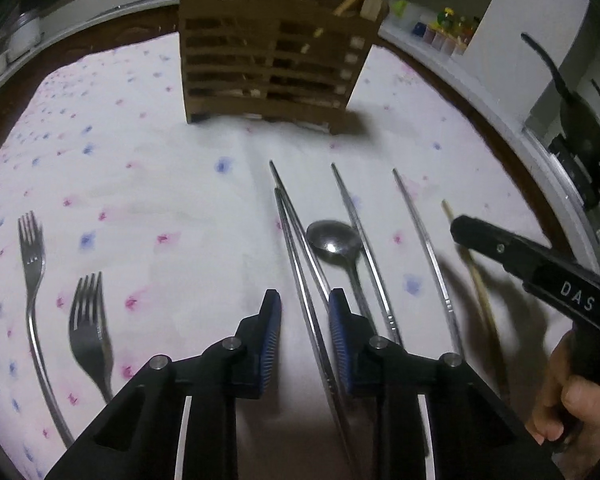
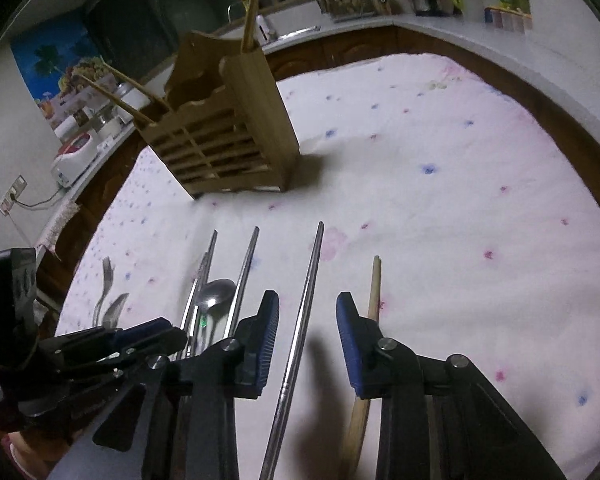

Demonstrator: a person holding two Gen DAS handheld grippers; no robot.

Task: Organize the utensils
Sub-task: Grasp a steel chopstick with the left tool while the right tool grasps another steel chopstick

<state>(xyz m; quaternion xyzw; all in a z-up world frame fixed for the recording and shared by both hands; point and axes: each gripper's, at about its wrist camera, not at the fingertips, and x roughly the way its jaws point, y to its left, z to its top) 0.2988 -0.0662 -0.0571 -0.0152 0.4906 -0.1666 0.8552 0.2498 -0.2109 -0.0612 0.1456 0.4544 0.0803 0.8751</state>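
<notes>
A pair of metal chopsticks (image 1: 296, 260) lies on the flowered cloth and runs between the jaws of my left gripper (image 1: 304, 320), close to the right pad; the jaws are narrow but open, not pinching. Beside the pair lie a spoon (image 1: 334, 240), two more metal chopsticks (image 1: 424, 240) and a wooden chopstick (image 1: 476, 276). Two forks (image 1: 88, 320) lie at the left. My right gripper (image 2: 306, 316) is open astride one metal chopstick (image 2: 310, 280), gaps on both sides; the wooden chopstick (image 2: 374, 284) lies just outside its right finger. The slatted wooden holder (image 2: 228, 136) stands beyond.
The holder (image 1: 268, 64) has wooden chopsticks (image 2: 252, 8) standing in it. The cloth-covered table (image 2: 460, 200) stretches bare to the right. A kitchen counter (image 2: 440, 24) with a dish rack and kettle runs behind. A hand (image 1: 560, 400) holds the right tool.
</notes>
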